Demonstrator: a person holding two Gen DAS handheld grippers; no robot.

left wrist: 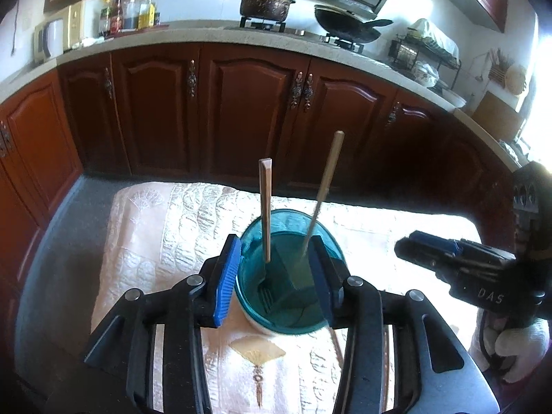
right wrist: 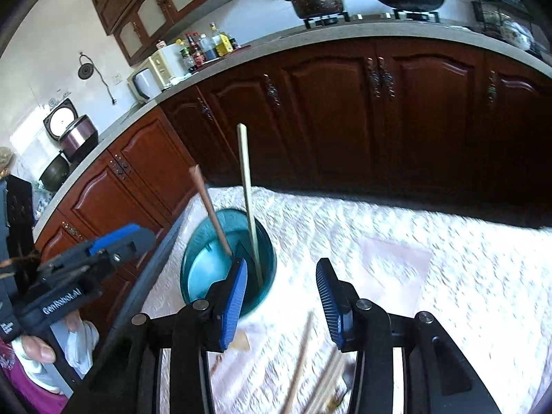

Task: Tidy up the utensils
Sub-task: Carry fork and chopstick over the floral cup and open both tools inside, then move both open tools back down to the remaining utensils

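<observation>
A teal utensil holder (left wrist: pixel 293 276) stands on a table under a pale quilted cloth (left wrist: pixel 165 241). Two wooden chopsticks stand in it: a brown one (left wrist: pixel 265 207) and a paler one (left wrist: pixel 324 186). My left gripper (left wrist: pixel 276 279) is open, its blue pads on either side of the holder's rim; whether they touch it I cannot tell. In the right wrist view the holder (right wrist: pixel 203 269) is at left with both sticks (right wrist: pixel 248 193). My right gripper (right wrist: pixel 281 300) is open and empty, above several loose chopsticks (right wrist: pixel 303 355) lying blurred on the cloth. The right gripper also shows in the left wrist view (left wrist: pixel 459 262).
Dark wooden kitchen cabinets (left wrist: pixel 241 103) run behind the table under a counter with a pot (left wrist: pixel 265 1), a wok (left wrist: pixel 348 24), bottles (left wrist: pixel 127 13) and a dish rack (left wrist: pixel 427 51). The left gripper body (right wrist: pixel 79 276) sits at the right wrist view's left.
</observation>
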